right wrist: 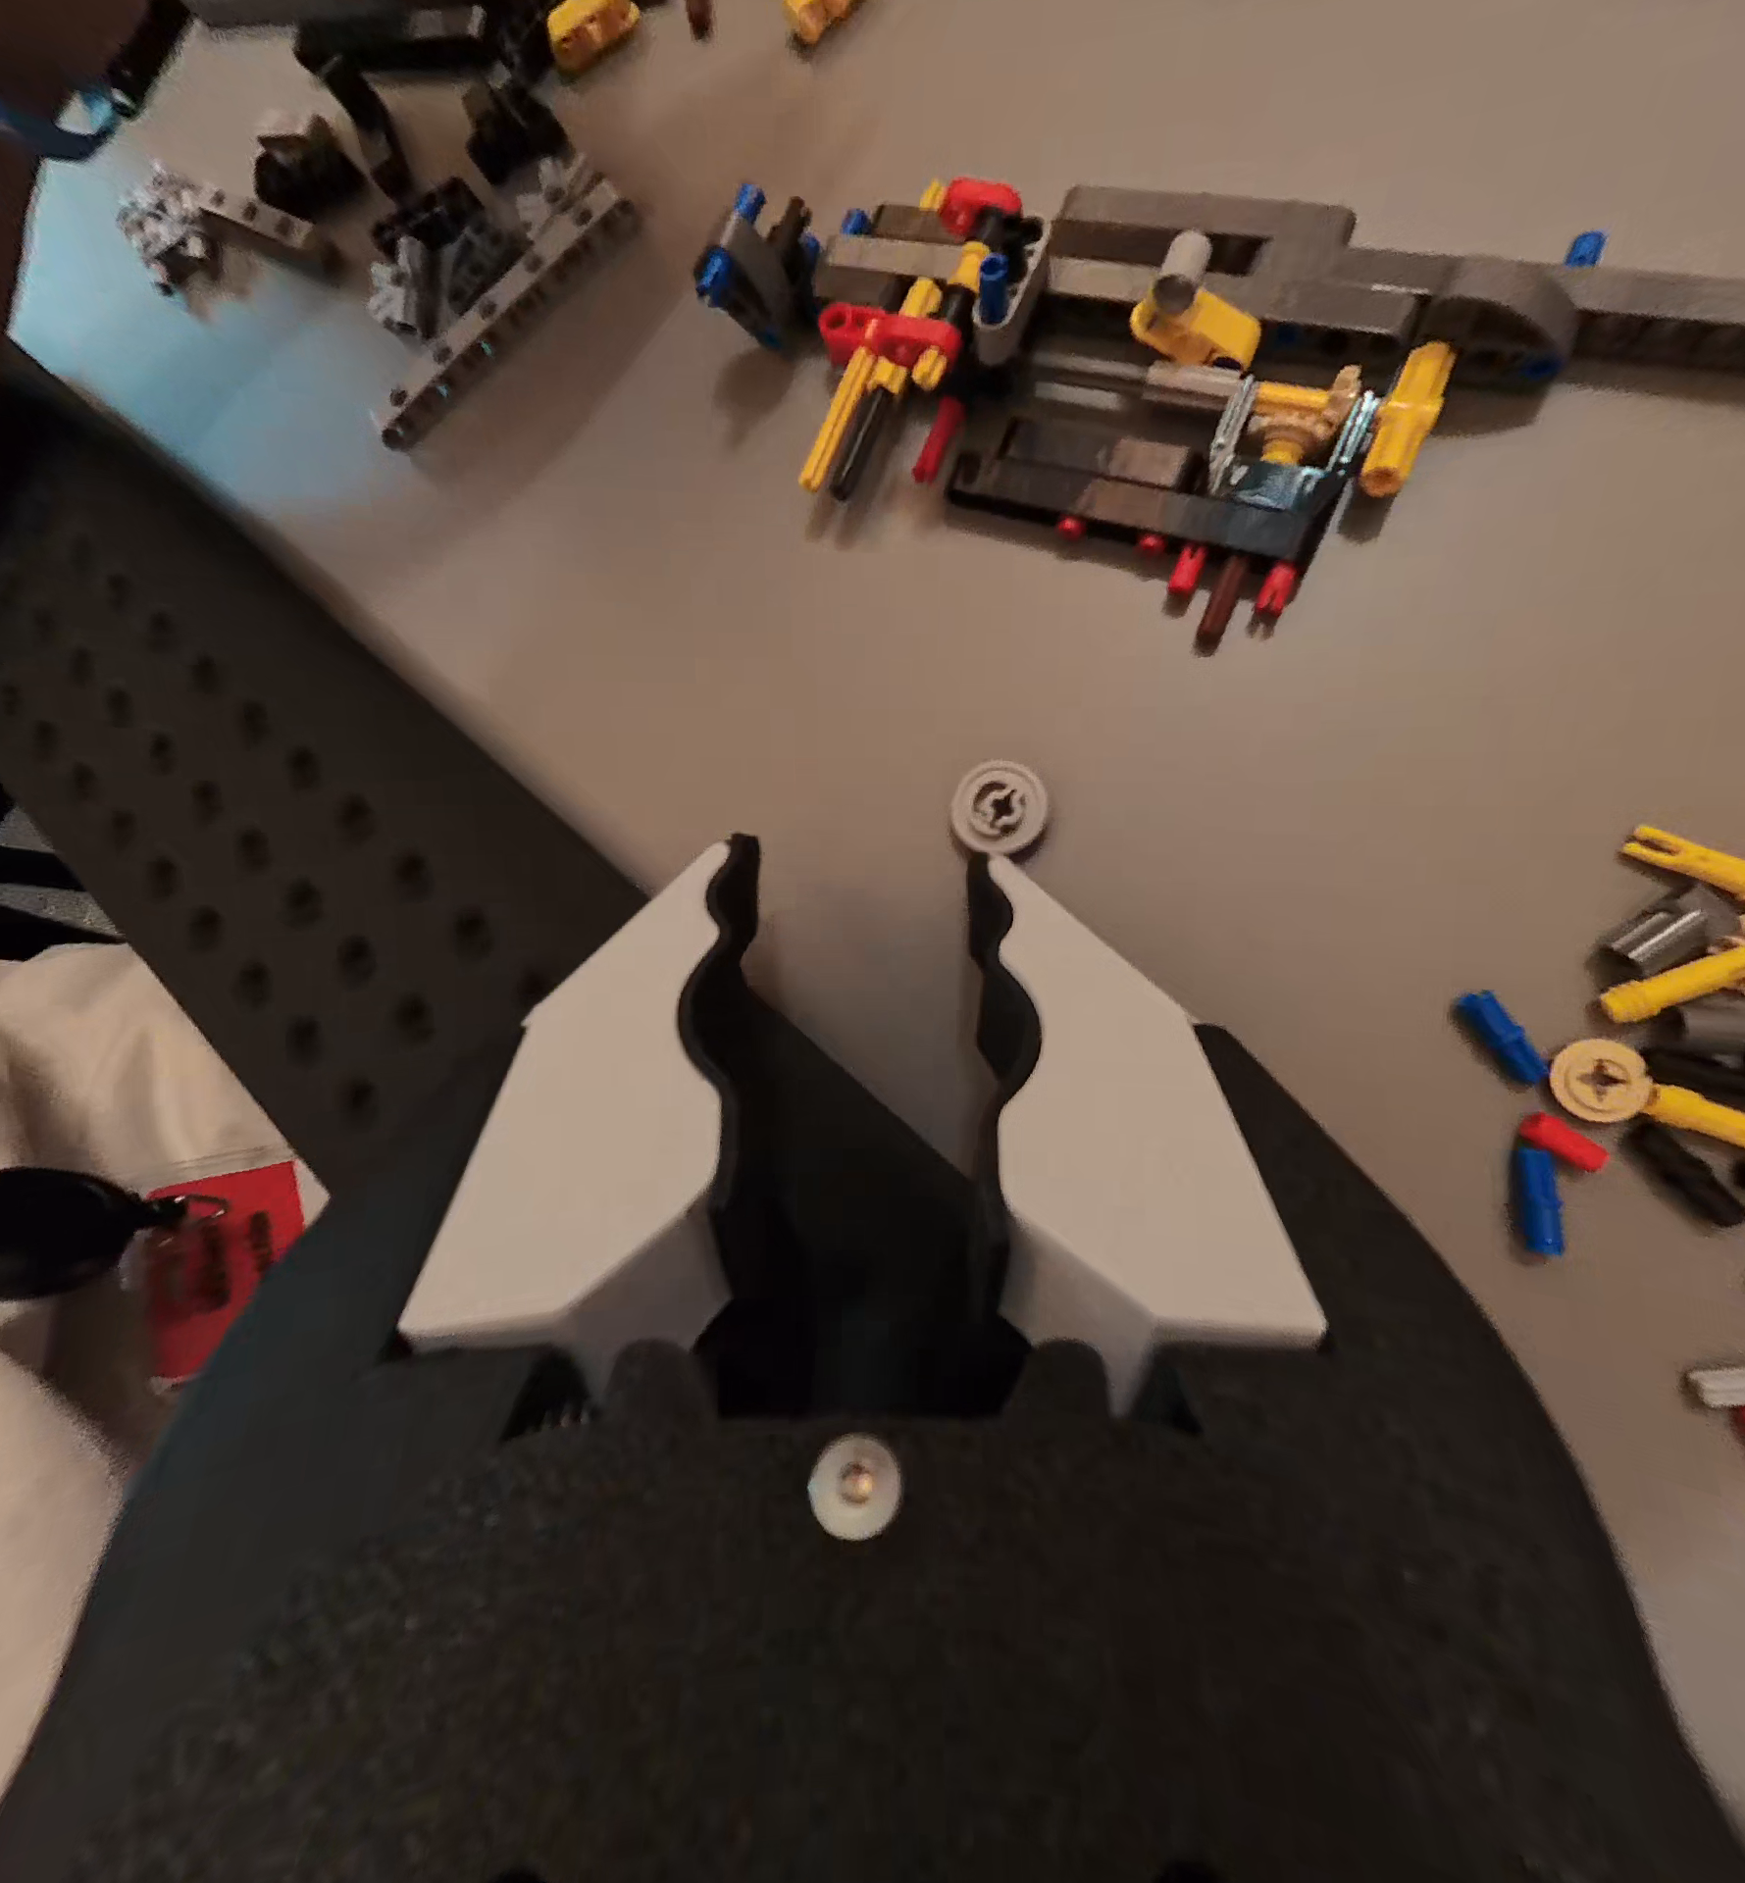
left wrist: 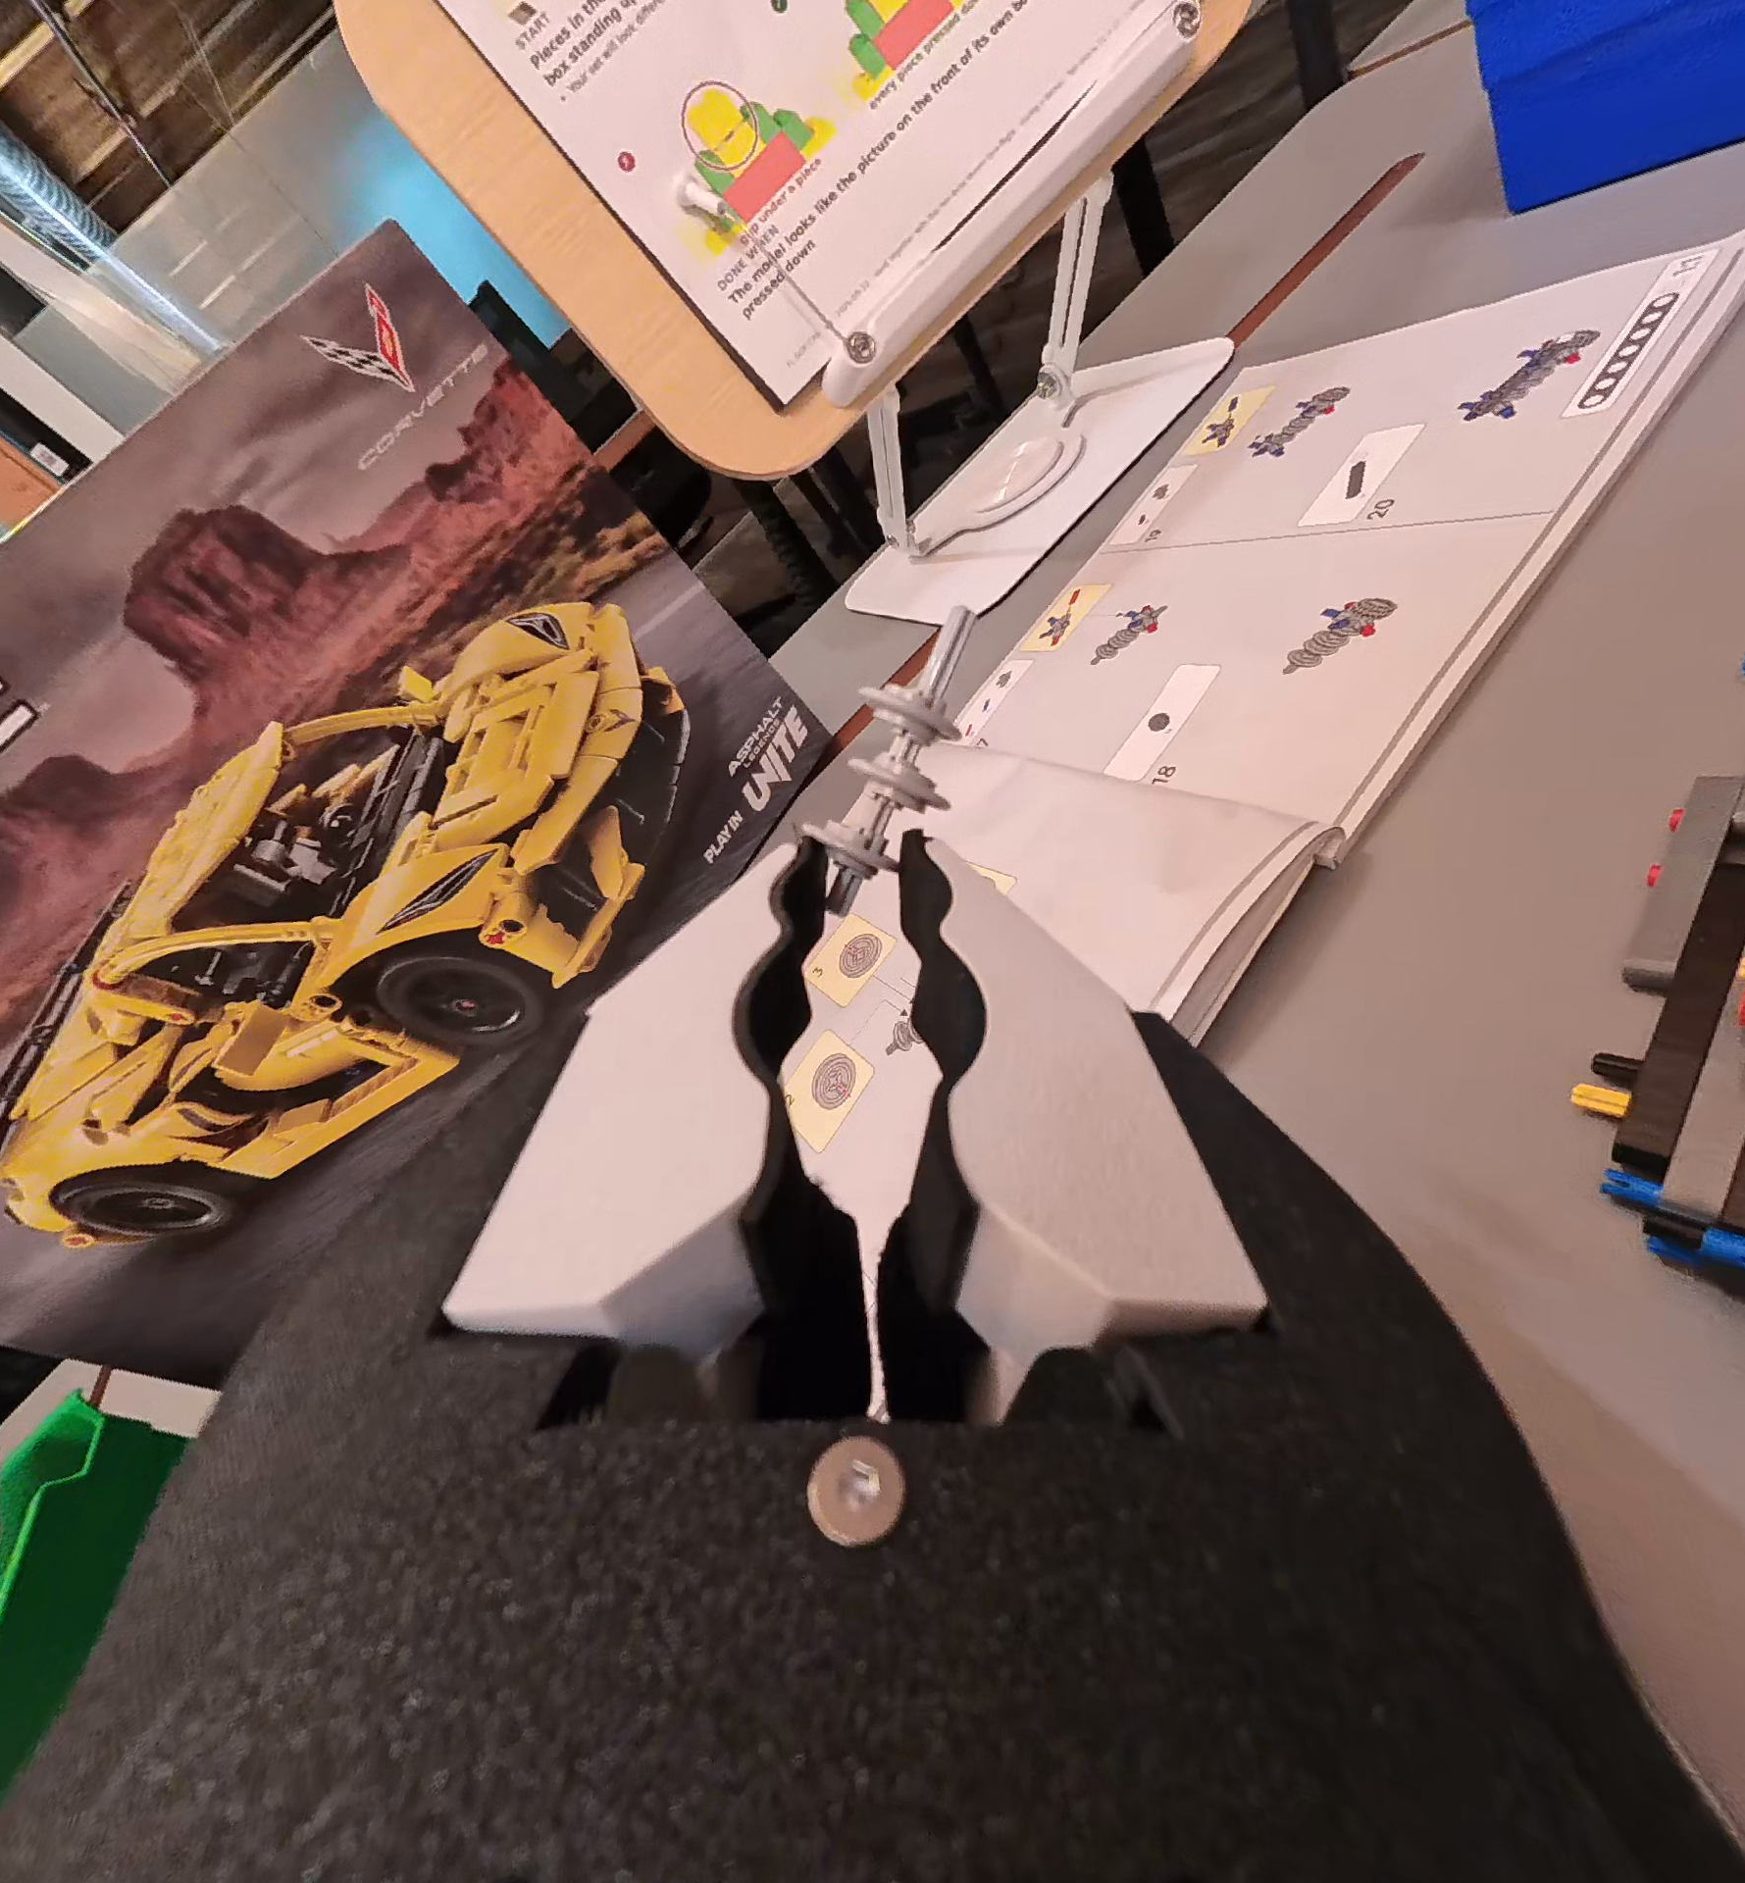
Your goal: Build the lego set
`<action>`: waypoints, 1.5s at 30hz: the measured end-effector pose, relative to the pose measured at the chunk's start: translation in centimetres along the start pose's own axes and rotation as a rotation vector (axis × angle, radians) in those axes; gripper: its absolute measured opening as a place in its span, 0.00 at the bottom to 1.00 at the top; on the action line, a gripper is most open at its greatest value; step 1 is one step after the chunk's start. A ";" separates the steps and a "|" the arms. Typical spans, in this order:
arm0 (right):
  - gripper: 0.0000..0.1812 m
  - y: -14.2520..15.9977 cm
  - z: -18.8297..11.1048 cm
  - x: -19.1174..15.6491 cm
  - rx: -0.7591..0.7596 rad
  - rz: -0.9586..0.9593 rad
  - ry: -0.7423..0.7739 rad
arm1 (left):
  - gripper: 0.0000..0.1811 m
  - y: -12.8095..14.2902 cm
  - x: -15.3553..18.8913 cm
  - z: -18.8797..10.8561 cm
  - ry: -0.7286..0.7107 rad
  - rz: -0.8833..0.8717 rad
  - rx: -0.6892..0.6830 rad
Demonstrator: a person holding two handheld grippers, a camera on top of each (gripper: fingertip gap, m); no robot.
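Left gripper (left wrist: 856, 851) fingers pinched nearly together; right gripper (right wrist: 853, 861) fingers spread apart

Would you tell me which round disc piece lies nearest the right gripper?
The grey disc, alone just past the right gripper; the tan disc sits in the far pile.

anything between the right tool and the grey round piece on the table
Nothing: in the right wrist view the open right tool has only bare table before the grey round piece, just off its right fingertip.
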State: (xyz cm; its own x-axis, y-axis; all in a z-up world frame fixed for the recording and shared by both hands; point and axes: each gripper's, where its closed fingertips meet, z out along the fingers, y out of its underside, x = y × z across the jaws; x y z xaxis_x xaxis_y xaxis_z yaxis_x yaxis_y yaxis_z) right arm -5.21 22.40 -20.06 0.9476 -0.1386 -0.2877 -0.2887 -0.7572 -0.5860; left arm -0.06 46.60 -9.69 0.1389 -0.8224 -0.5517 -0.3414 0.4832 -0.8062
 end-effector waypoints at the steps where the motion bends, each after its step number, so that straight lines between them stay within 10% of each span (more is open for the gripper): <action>1: 0.22 0.1 0.2 0.4 -0.010 -0.003 0.018 | 0.07 0.0 0.0 0.0 -0.002 0.002 -0.001; 39: 0.10 -1.5 2.4 0.6 -0.012 -0.301 0.142 | 0.07 -1.7 3.6 -0.4 0.131 0.074 0.092; 45: 0.09 -8.2 -1.5 0.1 0.401 -0.094 -0.099 | 0.07 -3.6 6.1 -1.3 0.200 0.102 0.182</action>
State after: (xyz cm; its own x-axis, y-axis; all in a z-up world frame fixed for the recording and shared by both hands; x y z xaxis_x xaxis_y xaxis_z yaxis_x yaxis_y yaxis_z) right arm -2.52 27.61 -14.20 0.9604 -0.0037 -0.2785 -0.2500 -0.4525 -0.8560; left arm 0.85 39.44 -9.84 -0.0802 -0.8008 -0.5935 -0.1693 0.5977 -0.7836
